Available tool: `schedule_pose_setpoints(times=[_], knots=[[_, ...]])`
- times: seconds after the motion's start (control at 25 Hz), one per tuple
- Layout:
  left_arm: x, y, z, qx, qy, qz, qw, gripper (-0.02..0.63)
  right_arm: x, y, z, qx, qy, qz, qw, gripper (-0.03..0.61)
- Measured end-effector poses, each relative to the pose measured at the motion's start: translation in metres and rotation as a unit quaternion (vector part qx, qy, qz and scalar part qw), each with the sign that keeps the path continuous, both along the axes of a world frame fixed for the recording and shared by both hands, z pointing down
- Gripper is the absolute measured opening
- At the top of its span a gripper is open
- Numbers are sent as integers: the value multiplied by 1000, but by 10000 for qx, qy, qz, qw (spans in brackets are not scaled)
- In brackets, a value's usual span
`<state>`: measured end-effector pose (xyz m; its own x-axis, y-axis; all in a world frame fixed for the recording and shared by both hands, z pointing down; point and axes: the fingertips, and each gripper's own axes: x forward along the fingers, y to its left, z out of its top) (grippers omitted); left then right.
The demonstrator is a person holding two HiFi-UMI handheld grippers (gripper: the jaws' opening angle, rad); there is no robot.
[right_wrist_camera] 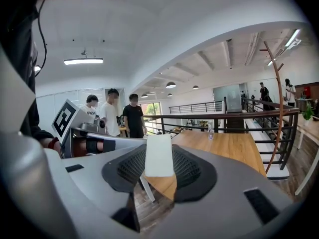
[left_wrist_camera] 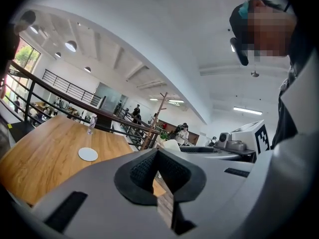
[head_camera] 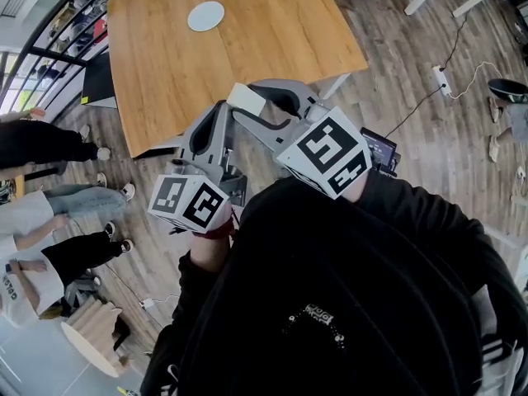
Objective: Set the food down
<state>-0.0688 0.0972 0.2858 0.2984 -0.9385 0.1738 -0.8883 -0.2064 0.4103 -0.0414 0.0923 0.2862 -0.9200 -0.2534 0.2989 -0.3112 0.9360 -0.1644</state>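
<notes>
My right gripper (right_wrist_camera: 159,151) clamps the food (right_wrist_camera: 159,158), a pale, smooth, flat rectangular slab, between ribbed black pads (right_wrist_camera: 132,166), held up off the table. My left gripper (left_wrist_camera: 157,158) has its jaws pressed together on nothing. The wood-grain table (head_camera: 272,31) lies at 12 o'clock, with a round white plate (head_camera: 205,16) at 11. Only the gripper views show a clear bottle (right_wrist_camera: 211,132) at the table's far edge and a black railing (right_wrist_camera: 239,116) behind it.

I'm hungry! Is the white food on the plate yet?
No, the white food sits in the right hand-held gripper, away from the plate.
</notes>
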Motion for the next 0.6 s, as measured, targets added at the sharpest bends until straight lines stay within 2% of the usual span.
schedule_pose_setpoints(times=[0.32,0.6], knots=[[20,-56,-4,-64,-172,-78,9998,-2,19,-55,-4,-102,-209,-88,9997,170],[37,-92,5,-362,-341,-74,9987,-2,36,-92,7,-386,-344,-47,9987,170]])
